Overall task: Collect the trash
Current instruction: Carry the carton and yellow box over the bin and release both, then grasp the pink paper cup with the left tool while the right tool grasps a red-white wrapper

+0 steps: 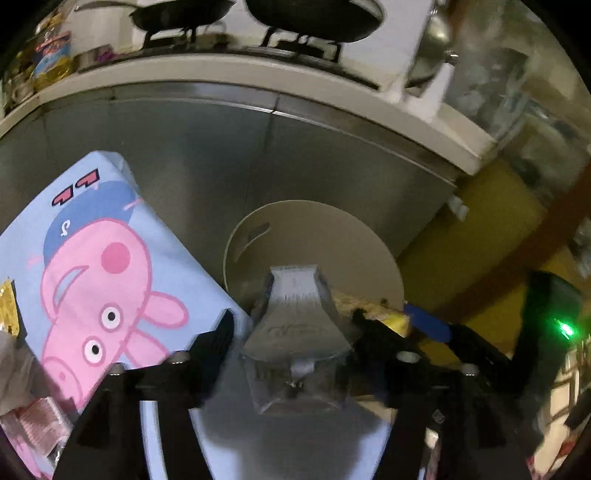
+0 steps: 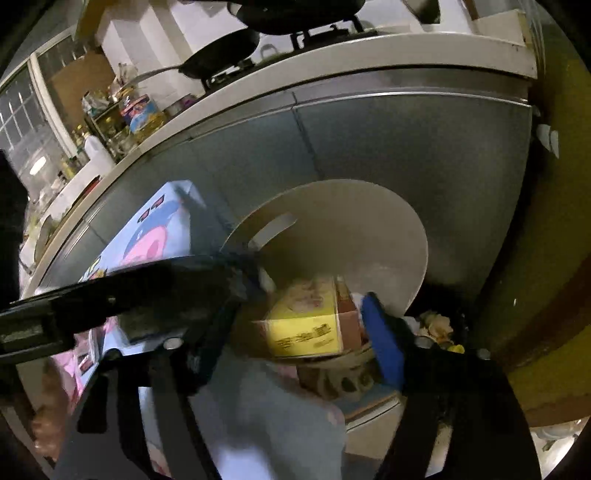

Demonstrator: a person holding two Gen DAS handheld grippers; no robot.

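Note:
In the left wrist view my left gripper [image 1: 293, 332] has its jaws apart around a crumpled silver foil wrapper [image 1: 295, 332]; whether the fingers touch it I cannot tell. Behind it stands a beige trash bin with its round lid [image 1: 332, 240] raised. In the right wrist view my right gripper [image 2: 295, 325] holds a yellow carton [image 2: 306, 325] between its black left finger and blue-padded right finger [image 2: 384, 343], over the bin's rim [image 2: 354, 369]. The same lid [image 2: 369, 229] stands up behind the carton. The left gripper's body crosses this view at the left.
A light-blue cloth with a pink cartoon pig [image 1: 110, 277] covers the surface at the left, with small wrappers [image 1: 40, 424] on it. Grey cabinet fronts [image 1: 221, 155] and a counter with pans [image 1: 314, 22] lie behind. A yellow wall [image 2: 554, 258] is at the right.

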